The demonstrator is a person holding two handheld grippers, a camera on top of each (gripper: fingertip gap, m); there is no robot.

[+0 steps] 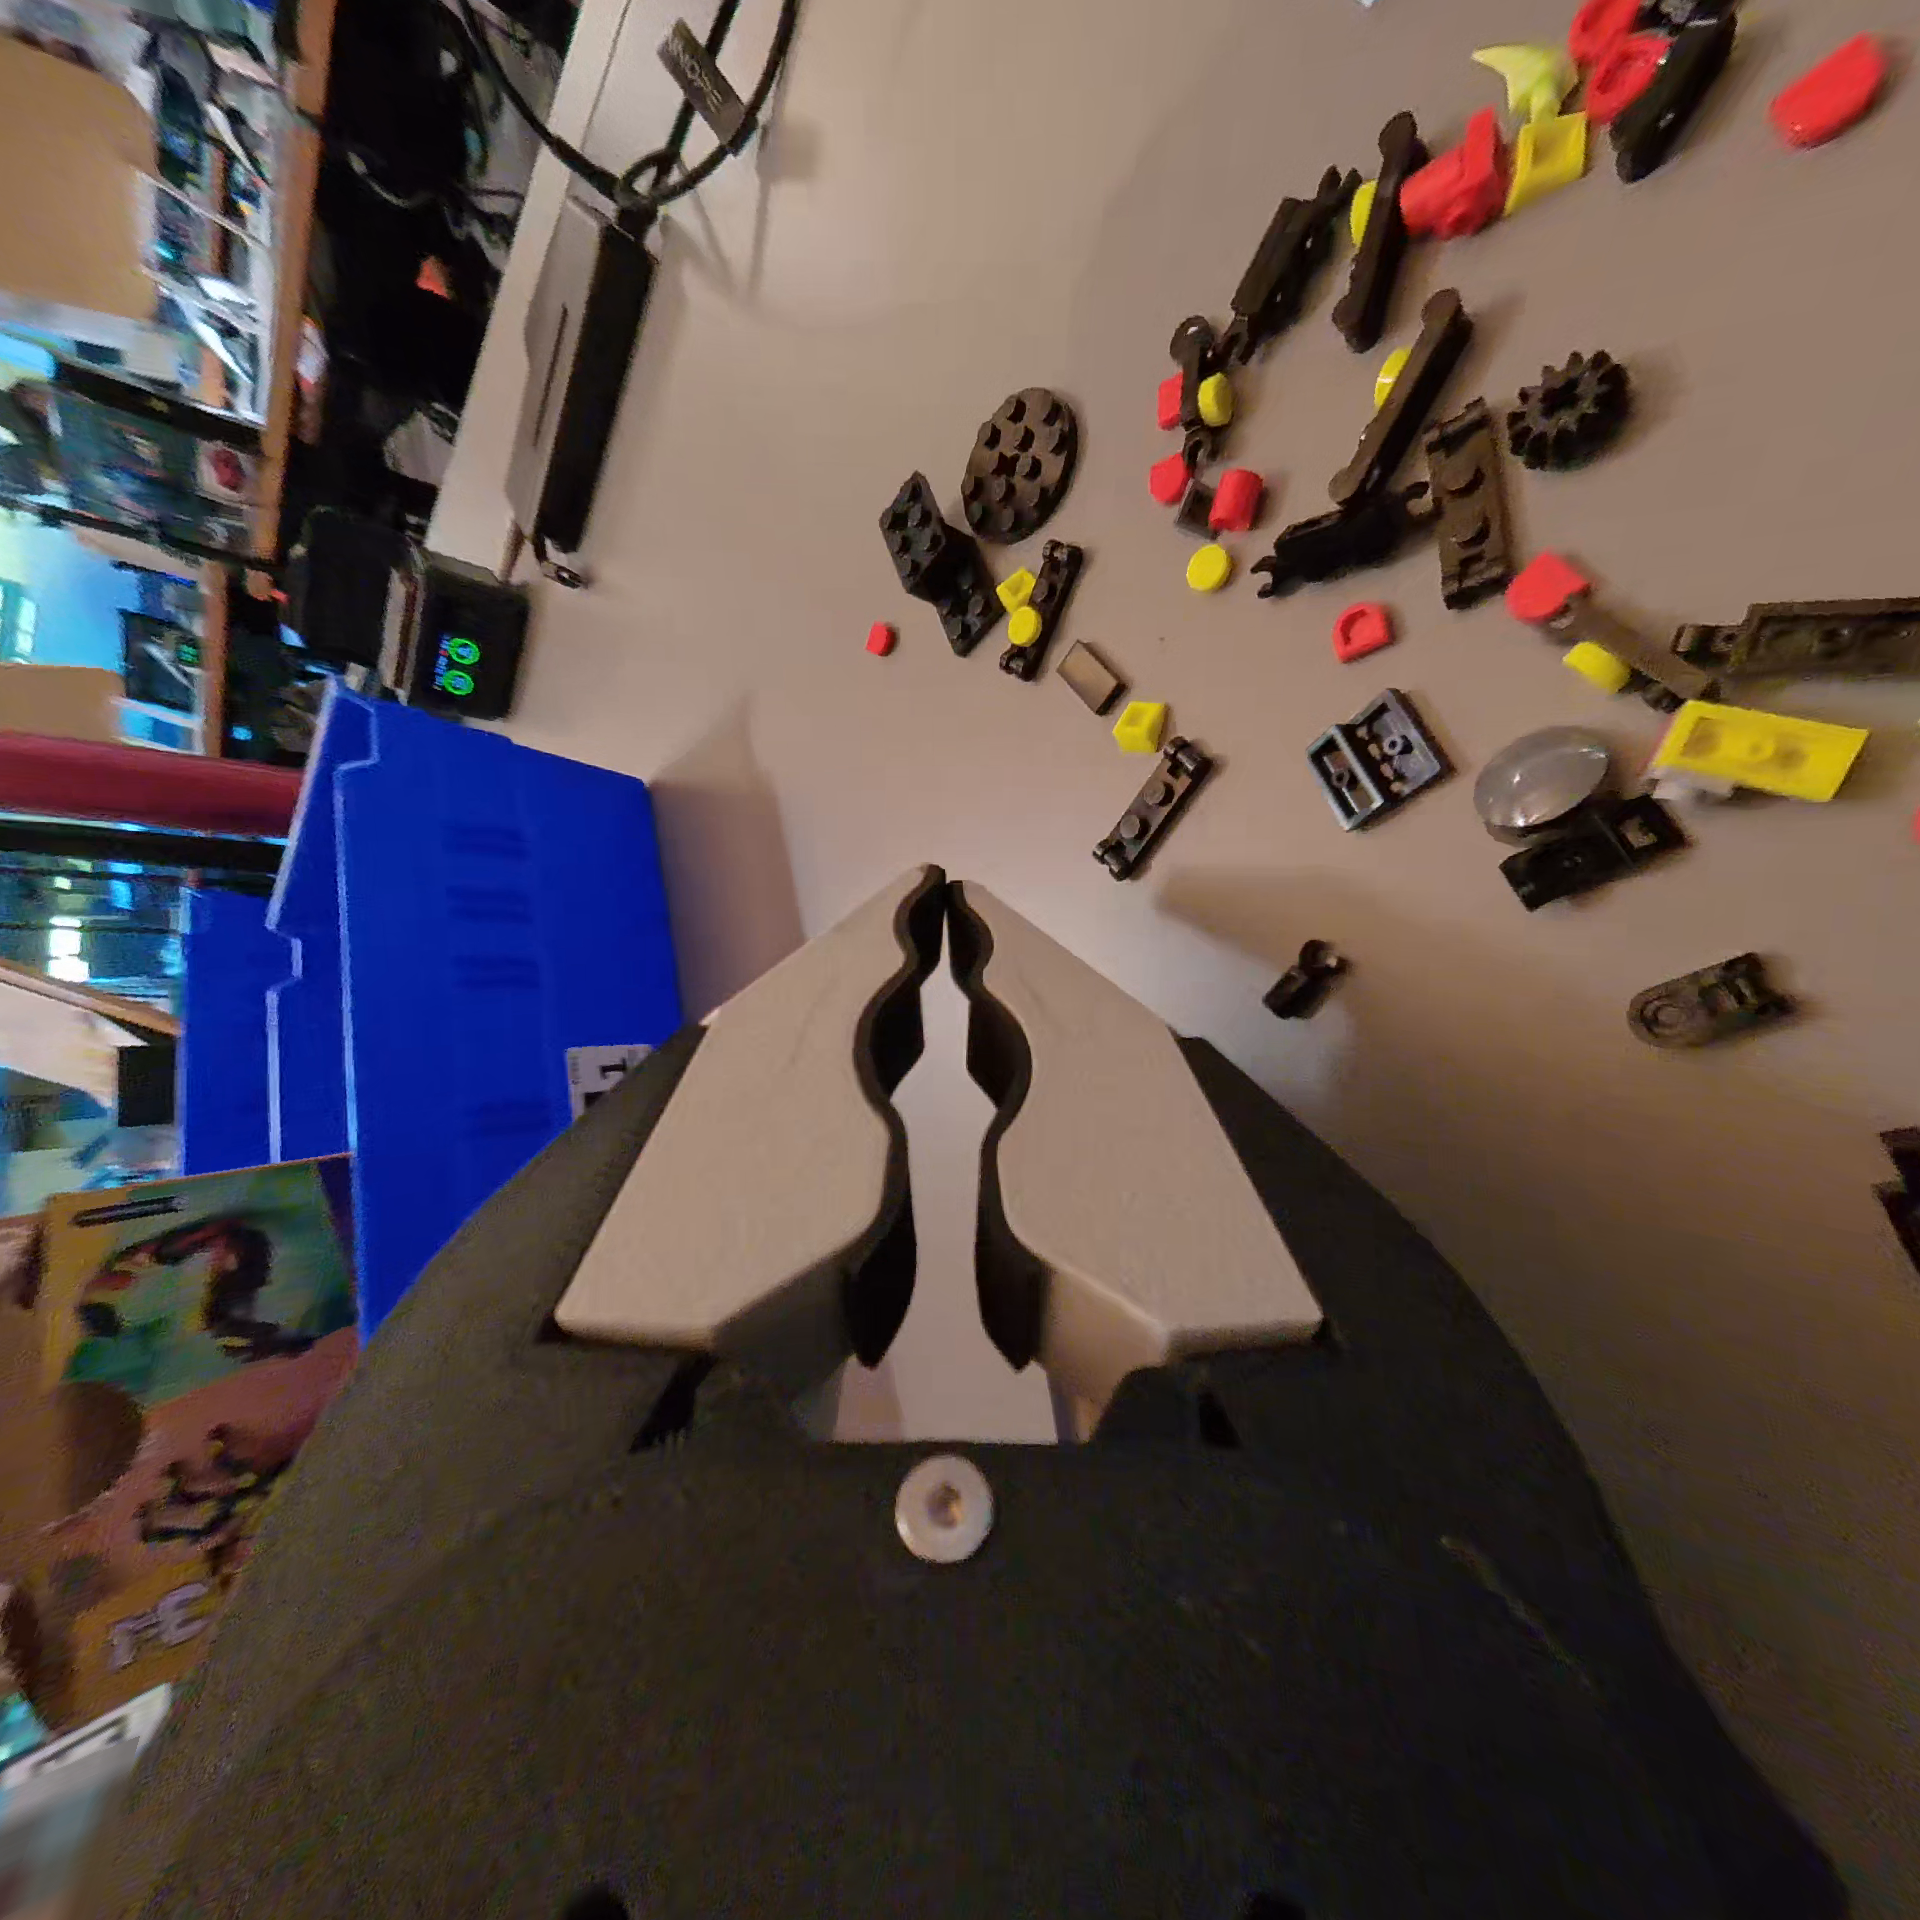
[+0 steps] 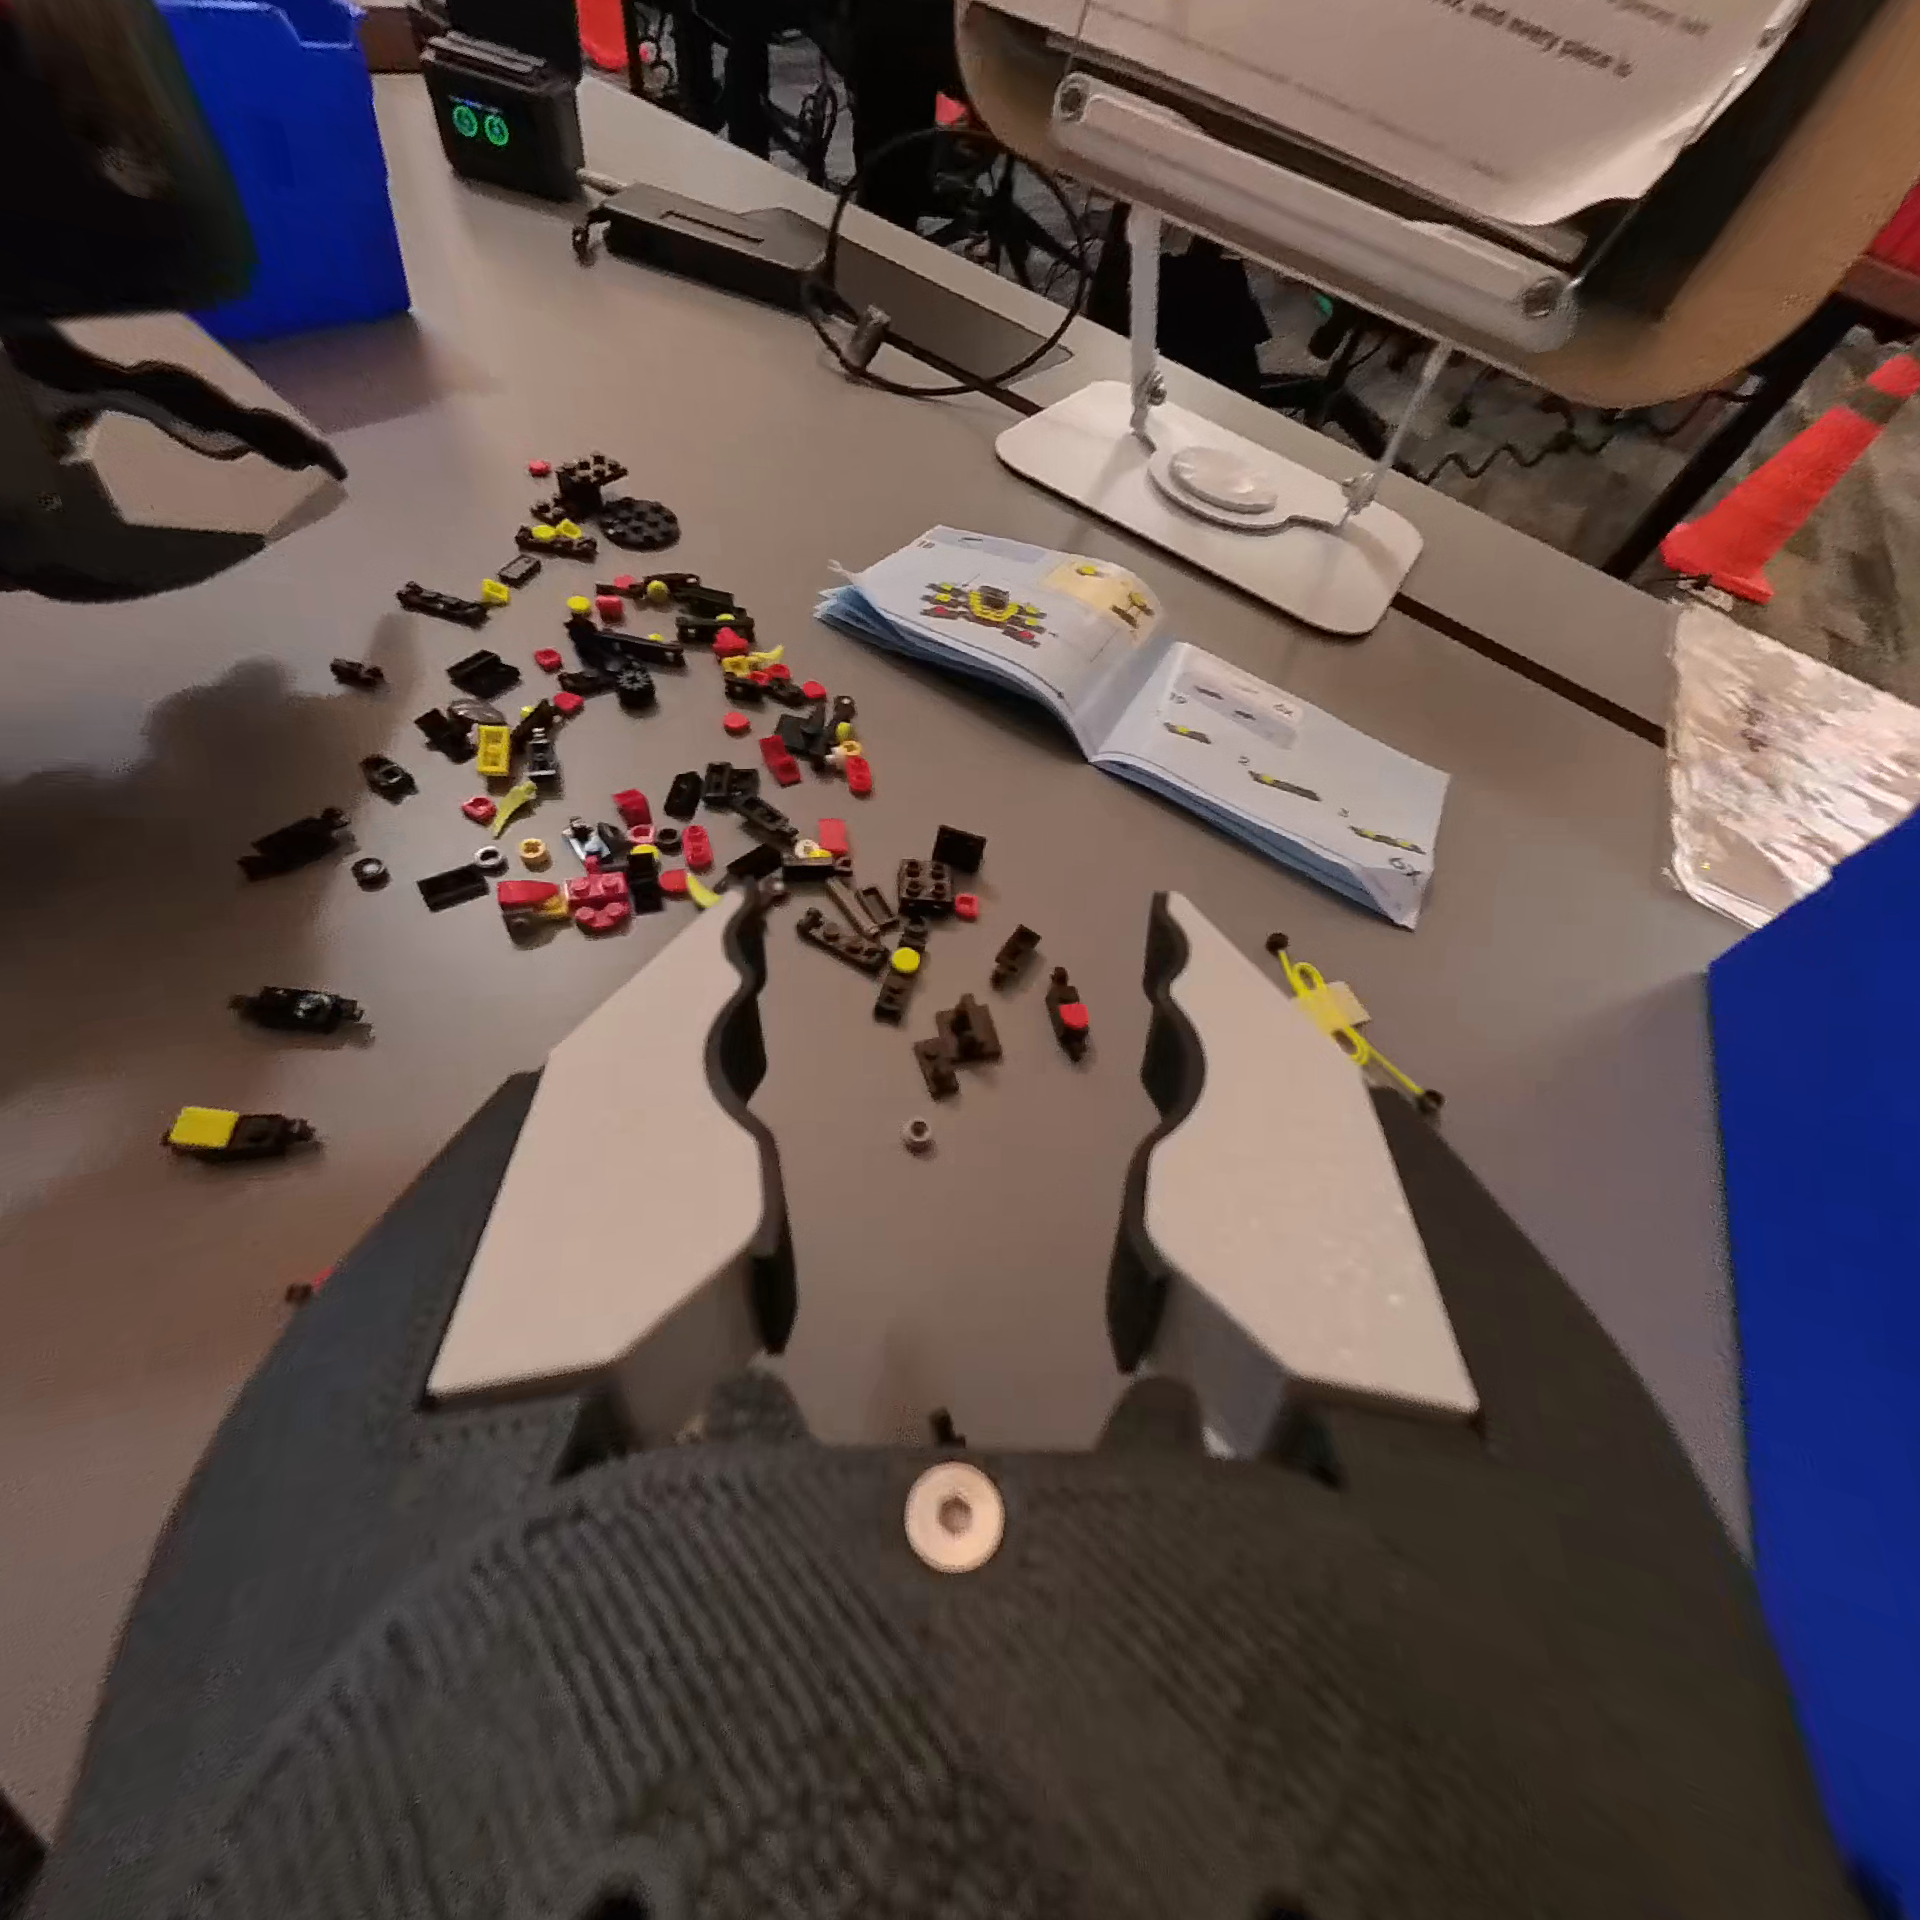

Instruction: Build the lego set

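Left tongs (image 1: 943, 883): closed, tips meeting on nothing, held above the grey counter (image 1: 935, 260) beside a blue plastic bin (image 1: 468, 935).
Right tongs (image 2: 951, 914): spread wide, nothing gripped, over scattered small black, red and yellow plastic bricks (image 2: 644, 748).
Open pale-blue instruction booklet (image 2: 1143, 707): laid beyond the bricks.

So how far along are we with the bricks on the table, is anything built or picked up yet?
Little looks done: the bricks lie scattered loose on the table, at most a few small clusters stuck together. The instruction booklet lies open beside them. Nothing is in hand: the left gripper is shut on nothing, above bare table, and the right gripper hangs open over a few black pieces. All picking and joining appears left.
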